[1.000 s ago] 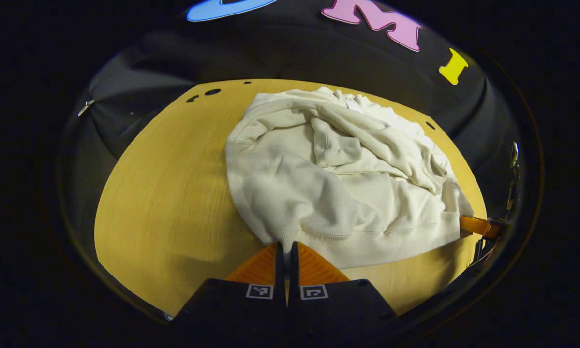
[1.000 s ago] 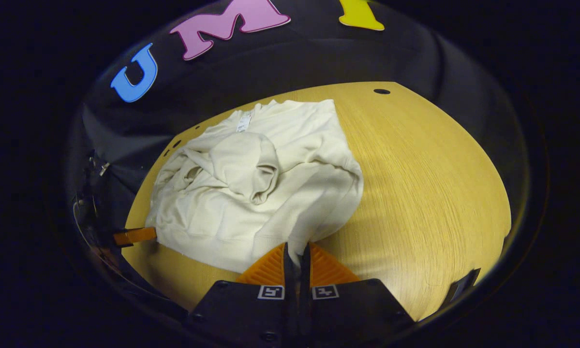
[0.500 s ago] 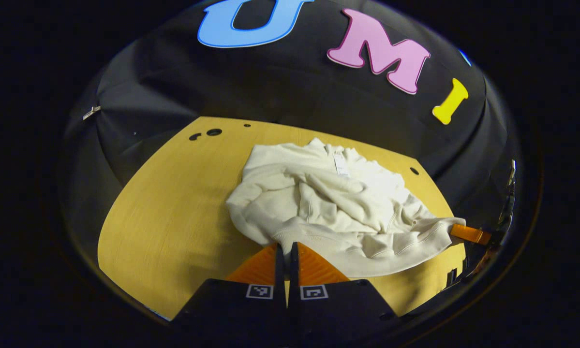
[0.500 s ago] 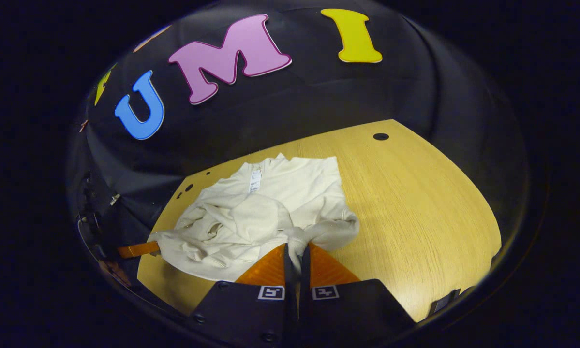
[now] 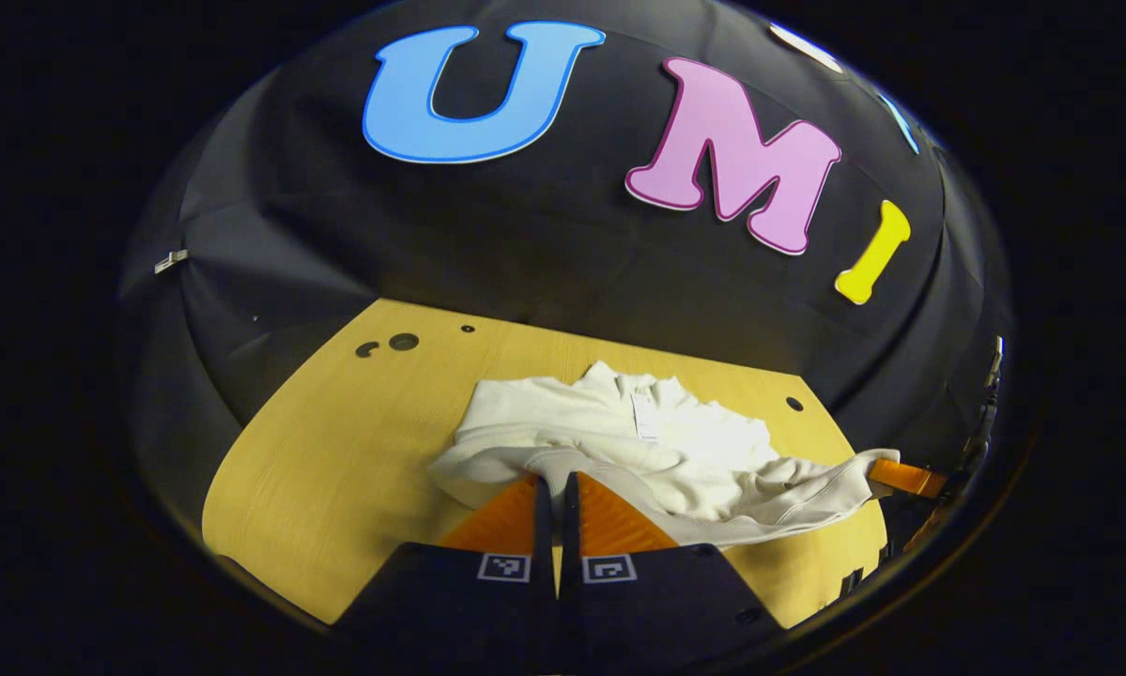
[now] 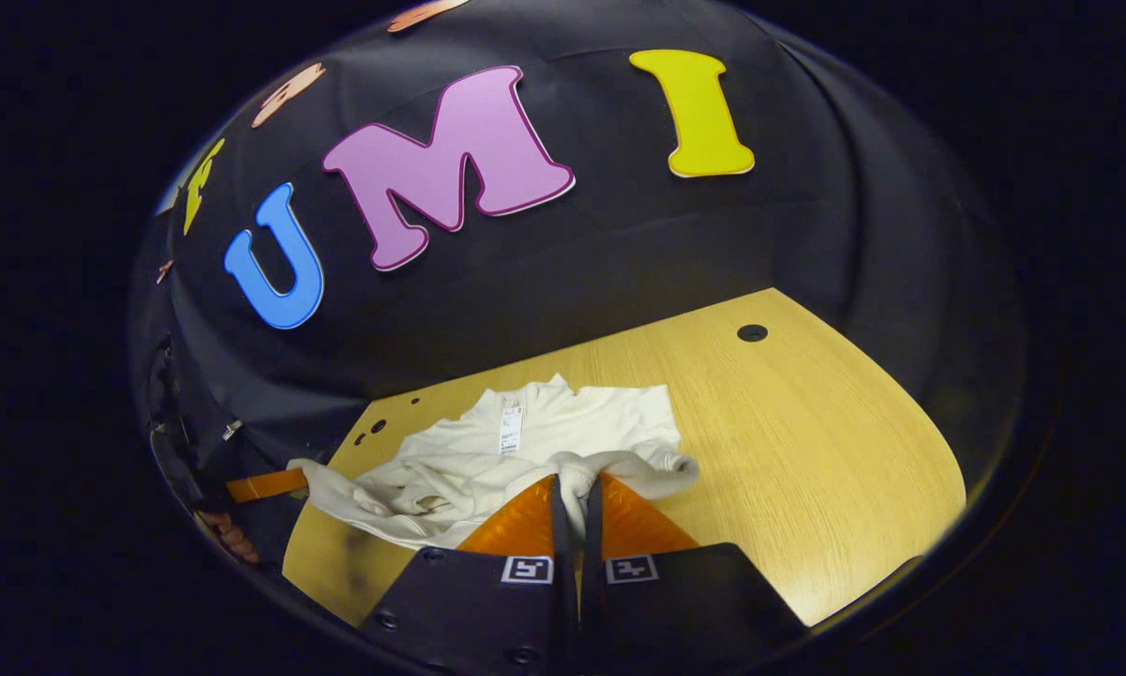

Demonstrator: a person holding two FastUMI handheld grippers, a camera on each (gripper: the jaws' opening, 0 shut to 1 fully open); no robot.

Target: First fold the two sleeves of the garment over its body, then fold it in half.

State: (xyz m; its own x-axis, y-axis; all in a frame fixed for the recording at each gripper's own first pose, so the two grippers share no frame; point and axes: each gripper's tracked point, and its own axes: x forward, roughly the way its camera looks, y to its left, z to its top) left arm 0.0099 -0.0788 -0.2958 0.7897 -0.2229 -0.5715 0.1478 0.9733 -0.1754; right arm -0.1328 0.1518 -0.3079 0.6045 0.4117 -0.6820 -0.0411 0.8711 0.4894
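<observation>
Both tools (left, right) seemingly pinch garment hem, w/ table beneath.

A pale wooden table stands against the booth's black cloth wall, which hangs in soft creases. Small dark round holes dot the tabletop near its far corners, one lying well apart from the others.

A small white tag sewn inside the neck of the cream fleece sweatshirt carries print too small to make out. The square black-and-white coded markers on the gripper bodies hold patterns, not words.
</observation>
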